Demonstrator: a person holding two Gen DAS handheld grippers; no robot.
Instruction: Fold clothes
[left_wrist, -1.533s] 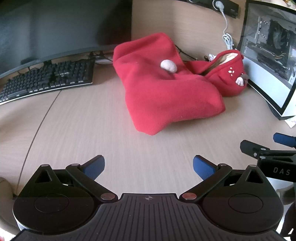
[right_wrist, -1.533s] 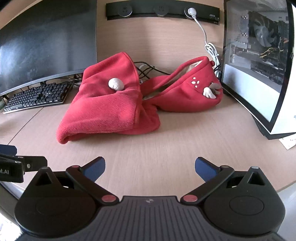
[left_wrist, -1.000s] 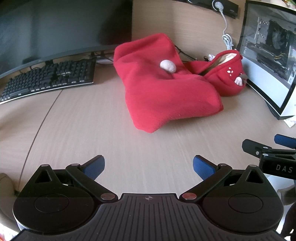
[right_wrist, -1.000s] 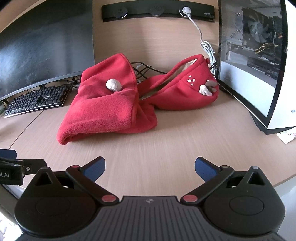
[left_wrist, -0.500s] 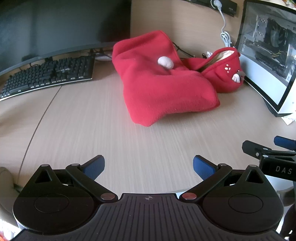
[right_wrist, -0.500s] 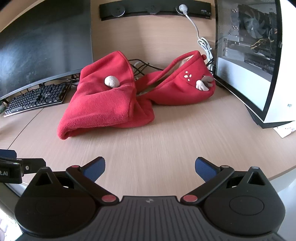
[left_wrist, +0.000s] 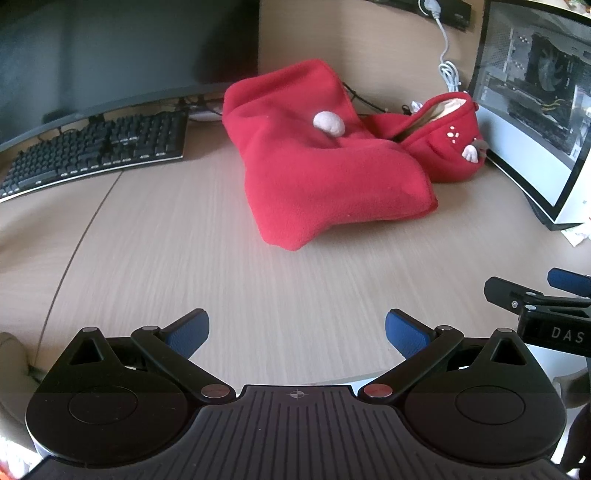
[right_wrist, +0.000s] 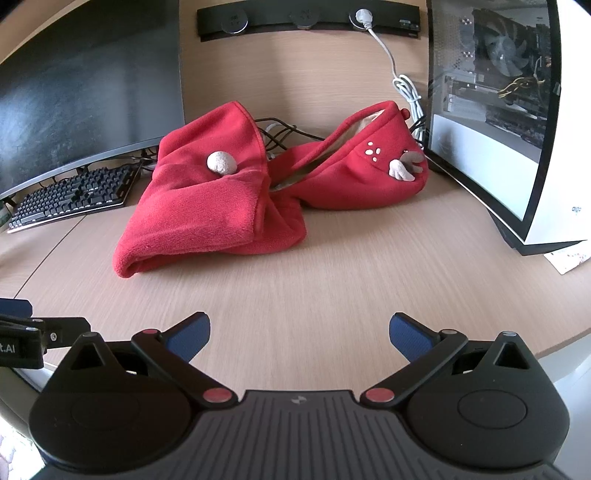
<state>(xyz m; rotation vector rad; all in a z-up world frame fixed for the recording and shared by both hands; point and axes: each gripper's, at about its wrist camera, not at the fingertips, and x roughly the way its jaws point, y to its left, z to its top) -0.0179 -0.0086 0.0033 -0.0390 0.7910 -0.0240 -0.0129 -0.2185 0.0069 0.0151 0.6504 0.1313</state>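
Ahead of me on the wooden desk (right_wrist: 332, 295) lies a red fleece garment (left_wrist: 325, 173) (right_wrist: 207, 206), bunched into two connected lumps rather than spread flat. The nearer lump is folded over on itself, its rounded edge towards me, with a small pale pompom (left_wrist: 328, 123) (right_wrist: 221, 162) sitting on top. The farther lump is the hood (right_wrist: 354, 173), gaping open to show a cream lining, with small white spots and a pale antler-like trim (right_wrist: 404, 168) on its side, and it rests just beside the glass-sided computer case (right_wrist: 491, 110).
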